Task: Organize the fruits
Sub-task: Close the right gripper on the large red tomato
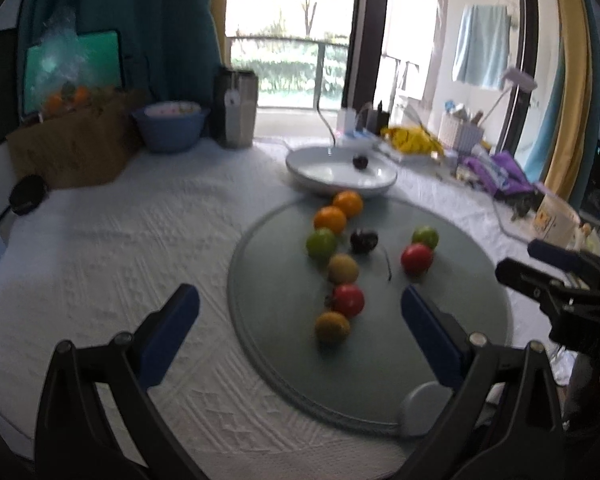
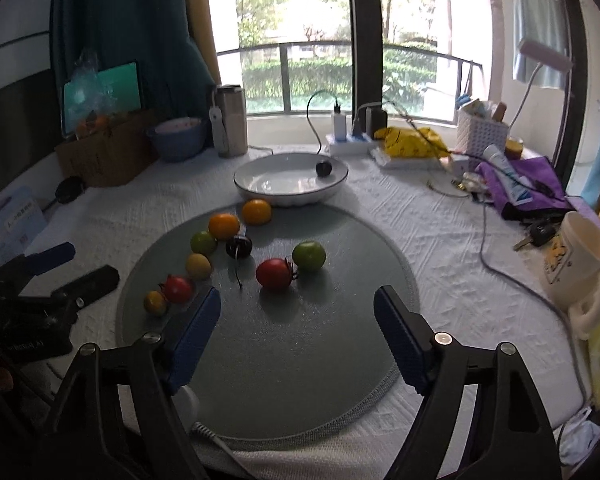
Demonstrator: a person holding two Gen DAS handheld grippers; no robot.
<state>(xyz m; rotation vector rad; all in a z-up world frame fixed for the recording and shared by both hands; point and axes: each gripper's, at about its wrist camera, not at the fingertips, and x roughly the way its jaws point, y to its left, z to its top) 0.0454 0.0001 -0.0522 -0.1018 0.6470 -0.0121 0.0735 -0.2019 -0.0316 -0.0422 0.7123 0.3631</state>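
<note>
Several small fruits lie on a round grey mat (image 2: 300,360): two orange ones (image 2: 256,212), green ones (image 2: 309,256), red ones (image 2: 275,274), yellow ones (image 2: 198,265) and a dark one (image 2: 239,246). Another dark fruit (image 2: 323,168) sits in the white bowl (image 2: 260,192) behind the mat. My left gripper (image 1: 298,308) is open and empty, with a red fruit (image 1: 348,300) and a yellow fruit (image 1: 332,326) between its fingers. My right gripper (image 2: 298,310) is open and empty just in front of the red fruit.
A cardboard box (image 2: 104,152), blue bowl (image 2: 178,136), steel flask (image 2: 231,120), power strip (image 2: 348,142), yellow bag (image 2: 412,140), purple cloth (image 2: 528,184), keys (image 2: 538,236) and a cream cup (image 2: 580,260) ring the table. A cable (image 2: 500,272) runs along the right.
</note>
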